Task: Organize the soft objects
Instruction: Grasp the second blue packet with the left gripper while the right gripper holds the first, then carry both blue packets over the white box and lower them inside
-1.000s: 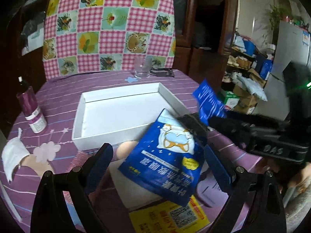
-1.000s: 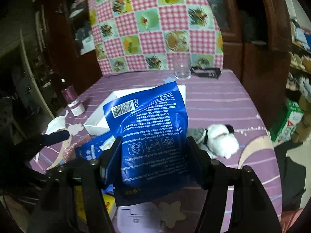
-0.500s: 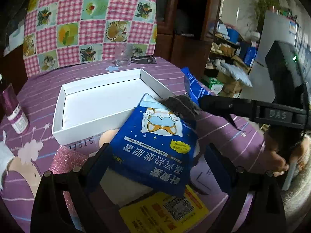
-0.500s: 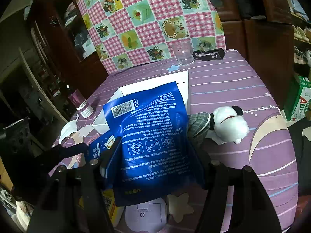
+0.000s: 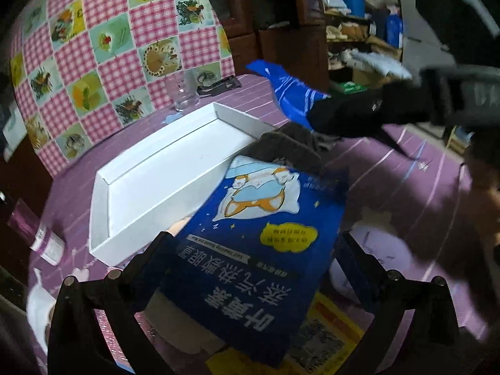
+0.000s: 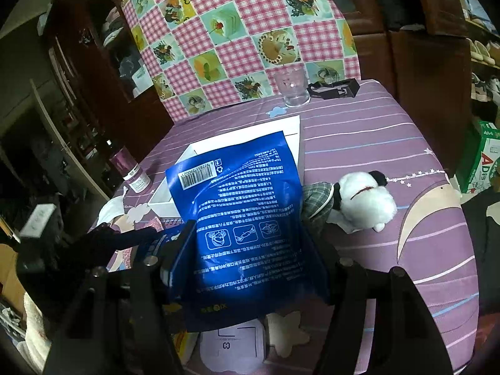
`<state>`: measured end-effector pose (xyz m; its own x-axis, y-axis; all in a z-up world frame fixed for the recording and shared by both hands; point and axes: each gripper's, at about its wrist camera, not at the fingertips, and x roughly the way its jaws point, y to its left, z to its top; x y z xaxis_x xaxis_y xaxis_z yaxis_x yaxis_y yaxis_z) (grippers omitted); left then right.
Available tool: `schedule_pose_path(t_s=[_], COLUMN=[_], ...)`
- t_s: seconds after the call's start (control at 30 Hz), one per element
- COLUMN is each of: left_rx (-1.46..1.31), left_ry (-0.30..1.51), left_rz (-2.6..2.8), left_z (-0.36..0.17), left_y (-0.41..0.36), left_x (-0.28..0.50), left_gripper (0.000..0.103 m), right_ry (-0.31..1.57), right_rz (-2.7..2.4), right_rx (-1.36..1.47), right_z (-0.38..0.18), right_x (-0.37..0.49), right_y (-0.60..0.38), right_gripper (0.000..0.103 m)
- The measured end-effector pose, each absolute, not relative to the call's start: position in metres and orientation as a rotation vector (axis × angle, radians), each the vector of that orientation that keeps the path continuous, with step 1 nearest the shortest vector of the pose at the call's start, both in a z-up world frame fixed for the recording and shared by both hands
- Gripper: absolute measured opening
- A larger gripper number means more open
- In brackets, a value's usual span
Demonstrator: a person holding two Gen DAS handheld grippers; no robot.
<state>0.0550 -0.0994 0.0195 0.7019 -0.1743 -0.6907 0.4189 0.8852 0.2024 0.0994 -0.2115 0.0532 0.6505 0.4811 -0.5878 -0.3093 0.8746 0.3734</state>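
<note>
Left wrist view: left gripper point(image 5: 250, 250) pinches a dark-blue dog-print foil pouch point(image 5: 262, 237) over the shallow white cardboard tray's point(image 5: 162, 168) near corner. Right gripper point(image 6: 253, 250) clamps a second glossy blue pouch point(image 6: 243, 218) just right of that tray.

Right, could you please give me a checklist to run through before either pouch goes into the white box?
1. Right gripper hold on the barcode pouch: ok, the pouch is lifted off the table between its fingers.
2. Left gripper hold on the dog-print pouch: cannot tell, the pouch spans the gap between its fingers, but contact is unclear.
3. White box open, with bare floor showing: ok.
4. Plush toy outside the box: ok, it lies beside it on the cloth.
5. Glass out of the way: ok, it stands beyond the box's far end.
</note>
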Motion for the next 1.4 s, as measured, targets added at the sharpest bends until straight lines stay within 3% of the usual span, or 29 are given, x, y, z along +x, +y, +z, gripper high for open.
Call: schedule_pose_path(t_s=[0.17,0.3,0.37,0.5,0.73,0.9,1.4], left_rx=[0.339,0.242,0.191,0.147,0.109,0.064,0.024], left_ry=[0.711,0.690,0.687,0.670,0.641,0.621,0.628], left_rz=[-0.314,-0.334,-0.347,-0.339,-0.282,-0.218,-0.094], left_z=[0.019,0.030,0.034,0.040,0.046,0.056,0.083], left_y=[-0.092,-0.076,-0.068,-0.060,-0.049,-0.035,-0.001], left_x=[0.056,0.055,0.055,0.055,0.054,0.059,0.052], left_gripper=[0.095,0.070,0.062,0.032,0.011,0.004,0.004], right_ry=[0.736,0.737,0.738,0.737,0.733,0.731,0.754], right_rz=[0.454,0.456,0.455,0.458,0.456,0.458,0.441], right_rx=[0.251,0.254,0.252,0.252,0.253,0.253,0.307], right_z=[0.053,0.052,0.053,0.053,0.054,0.054,0.084], right_x=[0.100,0.101,0.100,0.100,0.099,0.099,0.101], right_y=[-0.213,-0.213,-0.213,-0.213,-0.211,-0.210,-0.215], right_gripper=[0.066,0.066,0.066,0.066,0.066,0.066,0.065])
